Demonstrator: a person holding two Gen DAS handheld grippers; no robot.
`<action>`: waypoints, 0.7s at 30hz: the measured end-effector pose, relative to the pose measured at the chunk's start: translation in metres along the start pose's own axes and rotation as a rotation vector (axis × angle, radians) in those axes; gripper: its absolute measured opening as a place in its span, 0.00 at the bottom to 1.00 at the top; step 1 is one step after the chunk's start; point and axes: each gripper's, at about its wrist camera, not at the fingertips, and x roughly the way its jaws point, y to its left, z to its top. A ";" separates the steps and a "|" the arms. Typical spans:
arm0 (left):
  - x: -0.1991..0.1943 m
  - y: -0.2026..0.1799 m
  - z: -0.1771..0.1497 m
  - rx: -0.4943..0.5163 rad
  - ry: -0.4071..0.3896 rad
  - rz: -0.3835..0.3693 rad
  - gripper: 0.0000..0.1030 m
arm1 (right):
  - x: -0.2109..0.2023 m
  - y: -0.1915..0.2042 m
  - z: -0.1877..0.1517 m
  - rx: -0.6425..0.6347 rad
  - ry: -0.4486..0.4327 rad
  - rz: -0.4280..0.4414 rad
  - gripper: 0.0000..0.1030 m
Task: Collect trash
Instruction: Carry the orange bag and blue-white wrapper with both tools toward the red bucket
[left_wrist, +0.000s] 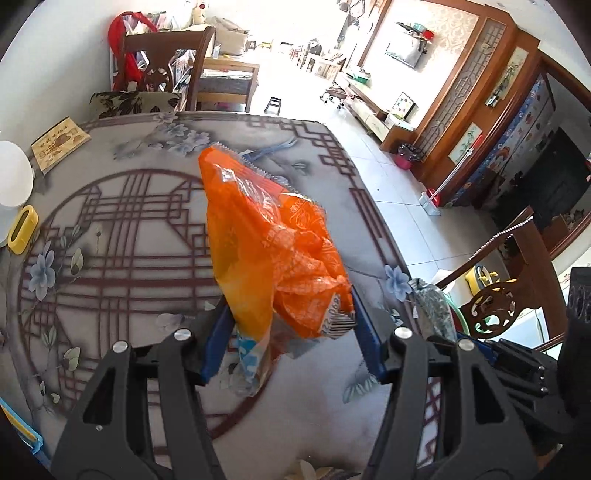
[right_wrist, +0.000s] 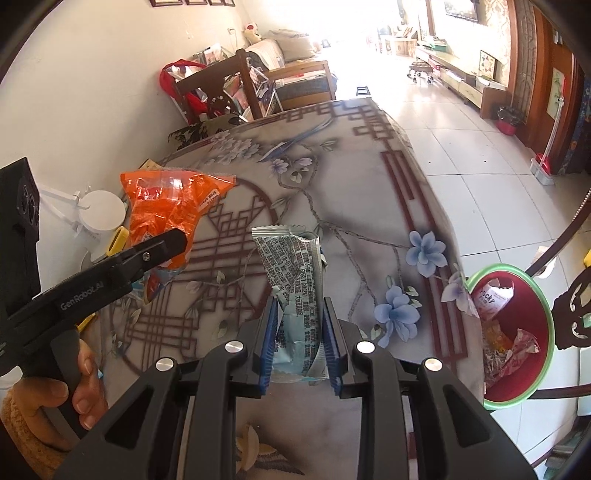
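My left gripper is shut on a crumpled orange snack bag and holds it above the patterned table. The same bag and left gripper show at the left of the right wrist view. My right gripper is shut on a silver and blue wrapper that stands up between the blue pads. A red bin with a green rim sits beside the table's right edge and holds several wrappers.
A white round object, a yellow item and a wooden box lie at the table's left side. Wooden chairs stand at the far end and at the right. Tiled floor stretches beyond.
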 end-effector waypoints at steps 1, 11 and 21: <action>-0.001 -0.002 0.000 0.004 -0.002 -0.002 0.56 | -0.002 -0.002 0.000 0.006 -0.005 -0.003 0.24; -0.004 -0.020 0.001 0.047 -0.009 -0.016 0.56 | -0.015 -0.023 -0.008 0.051 -0.022 -0.023 0.24; -0.007 -0.041 -0.006 0.081 -0.008 -0.034 0.56 | -0.029 -0.037 -0.019 0.081 -0.042 -0.036 0.24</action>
